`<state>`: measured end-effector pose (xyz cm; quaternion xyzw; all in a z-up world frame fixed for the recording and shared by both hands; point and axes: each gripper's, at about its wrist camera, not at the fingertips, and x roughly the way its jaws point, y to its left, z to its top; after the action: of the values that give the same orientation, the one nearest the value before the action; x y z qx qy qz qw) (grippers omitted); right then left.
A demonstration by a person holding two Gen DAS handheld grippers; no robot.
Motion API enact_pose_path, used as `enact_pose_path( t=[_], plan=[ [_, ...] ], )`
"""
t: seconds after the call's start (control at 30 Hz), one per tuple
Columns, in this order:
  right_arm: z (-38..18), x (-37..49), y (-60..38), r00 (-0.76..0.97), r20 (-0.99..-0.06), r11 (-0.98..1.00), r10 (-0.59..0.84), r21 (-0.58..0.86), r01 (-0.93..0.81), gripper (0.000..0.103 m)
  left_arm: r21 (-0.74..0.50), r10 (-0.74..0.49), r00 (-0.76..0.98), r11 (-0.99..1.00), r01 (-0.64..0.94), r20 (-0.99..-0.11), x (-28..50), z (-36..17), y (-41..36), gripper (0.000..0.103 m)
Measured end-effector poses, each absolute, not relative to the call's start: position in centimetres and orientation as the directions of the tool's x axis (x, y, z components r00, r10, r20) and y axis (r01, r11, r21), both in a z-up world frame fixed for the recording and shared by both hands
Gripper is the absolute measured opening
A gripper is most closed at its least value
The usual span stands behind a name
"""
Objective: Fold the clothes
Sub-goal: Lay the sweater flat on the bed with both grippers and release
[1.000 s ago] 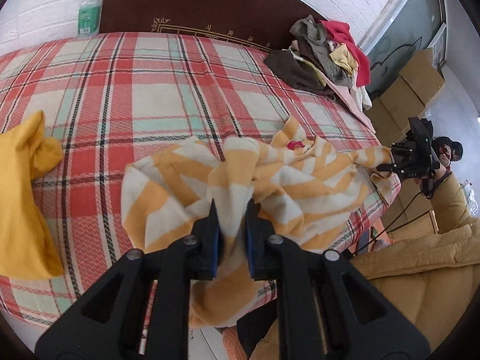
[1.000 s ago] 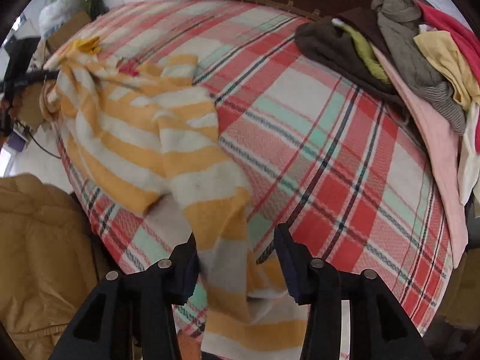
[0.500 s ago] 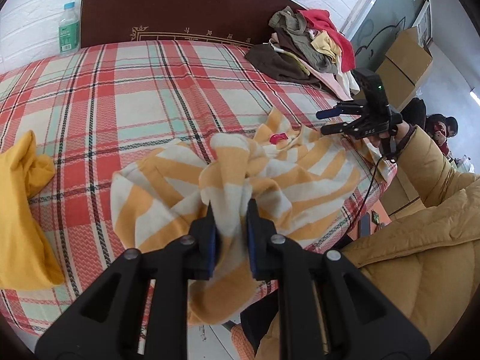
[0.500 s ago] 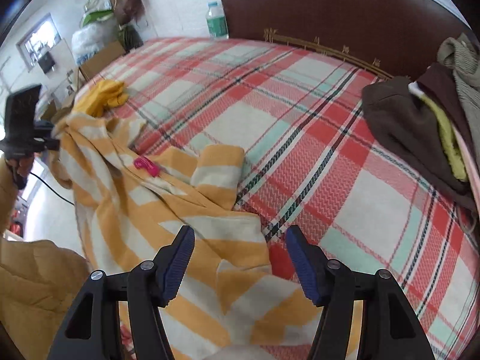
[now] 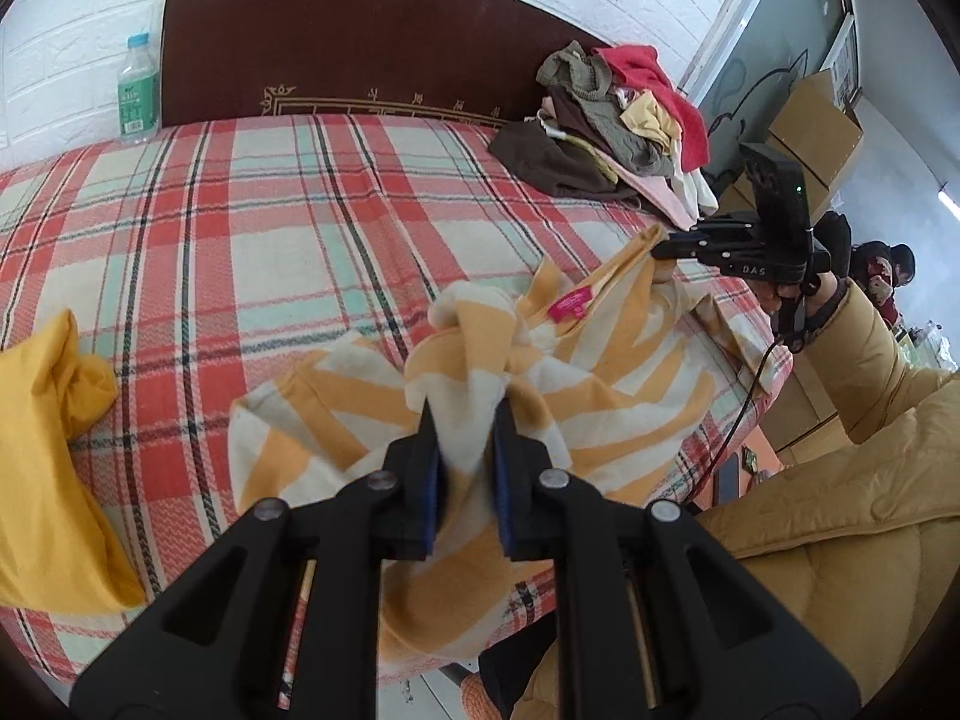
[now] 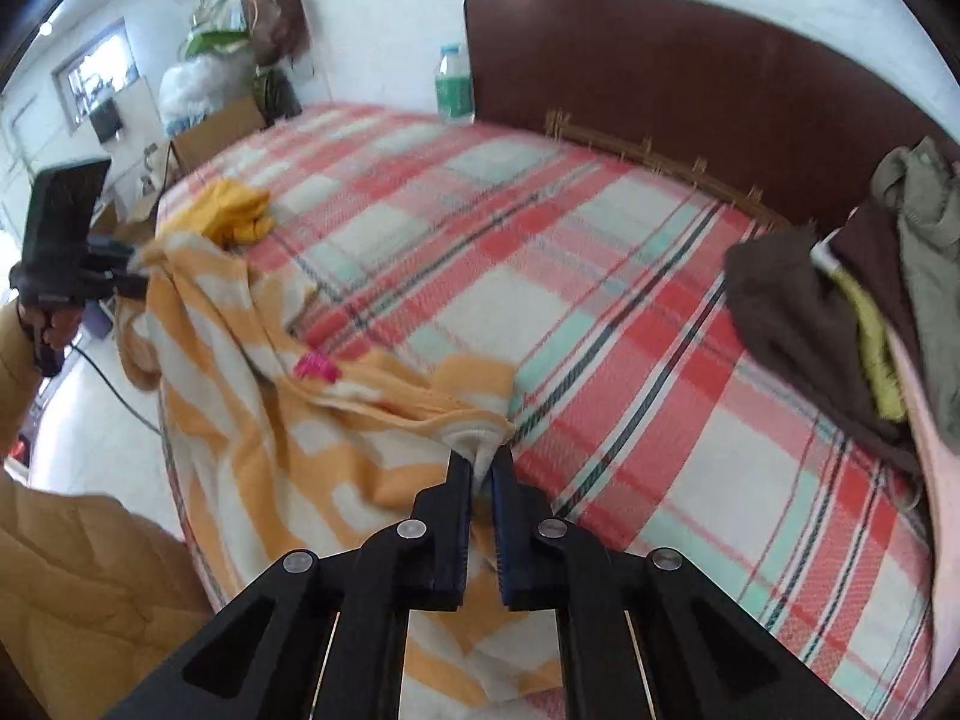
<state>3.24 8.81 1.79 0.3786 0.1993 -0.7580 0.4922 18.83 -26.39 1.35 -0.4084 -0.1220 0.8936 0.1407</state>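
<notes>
A yellow-and-white striped garment [image 5: 606, 384] with a pink label [image 5: 570, 303] hangs over the near edge of a plaid bed [image 5: 252, 222]. My left gripper [image 5: 465, 426] is shut on one bunched edge of it. My right gripper [image 6: 481, 465] is shut on another edge of the striped garment [image 6: 252, 420]; it shows in the left wrist view [image 5: 660, 249] holding that corner up. The left gripper shows at the far left of the right wrist view [image 6: 135, 282]. The garment is stretched between them above the bed edge.
A pile of mixed clothes [image 5: 612, 126] lies at the bed's far right corner by the dark headboard [image 5: 360, 42]. A yellow garment [image 5: 48, 468] lies at the left. A water bottle [image 5: 139, 93] stands beside the headboard. Cardboard boxes [image 5: 810, 126] stand beyond the bed.
My right gripper was open over the garment and has closed on its edge and lifted it. My left gripper kept its hold and the garment has spread out between the two.
</notes>
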Motion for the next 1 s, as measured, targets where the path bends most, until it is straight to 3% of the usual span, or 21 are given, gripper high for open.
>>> enact_pose_path(
  t=[0.13, 0.23, 0.47, 0.63, 0.7, 0.77, 0.87, 1.0],
  plan=[
    [6.3, 0.8, 8.9, -0.357, -0.660, -0.514, -0.661, 0.051, 0.857, 0.006, -0.317, 0.333, -0.674, -0.936, -0.153, -0.660, 15.4, 4.0, -27.7, 0.016],
    [7.5, -2.5, 7.7, -0.415, -0.629, -0.570, -0.658, 0.056, 0.820, 0.006, -0.299, 0.309, -0.704, -0.944, -0.142, -0.640, 12.0, 5.8, -28.9, 0.016],
    [7.3, -10.7, 3.9, -0.521, -0.637, -0.691, -0.568, 0.027, 0.722, 0.006, -0.249, 0.216, -0.735, -0.966, -0.066, -0.643, 2.2, 7.3, -31.4, 0.016],
    [3.8, -15.0, 0.1, -0.552, -0.690, -0.734, -0.468, -0.044, 0.678, 0.006, -0.168, 0.102, -0.677, -0.985, 0.032, -0.728, -4.3, 3.3, -32.5, 0.017],
    [1.8, -16.3, -1.4, -0.552, -0.719, -0.742, -0.422, -0.075, 0.666, 0.007, -0.118, 0.037, -0.626, -0.989, 0.089, -0.779, -6.4, 0.6, -32.9, 0.025],
    [-0.4, -17.5, -2.4, -0.526, -0.759, -0.752, -0.383, -0.074, 0.655, 0.008, -0.097, -0.001, -0.602, -0.987, 0.131, -0.799, -7.1, -1.4, -33.4, 0.042],
    [-2.7, -18.8, -2.7, -0.491, -0.812, -0.774, -0.317, -0.078, 0.629, 0.028, -0.147, 0.000, -0.626, -0.972, 0.183, -0.780, -6.4, -2.1, -35.0, 0.051],
    [-1.2, -17.0, 0.9, -0.438, -0.776, -0.745, -0.454, 0.061, 0.664, 0.040, -0.226, 0.031, -0.717, -0.958, 0.178, -0.697, -2.3, 0.5, -36.6, 0.055]
  ],
)
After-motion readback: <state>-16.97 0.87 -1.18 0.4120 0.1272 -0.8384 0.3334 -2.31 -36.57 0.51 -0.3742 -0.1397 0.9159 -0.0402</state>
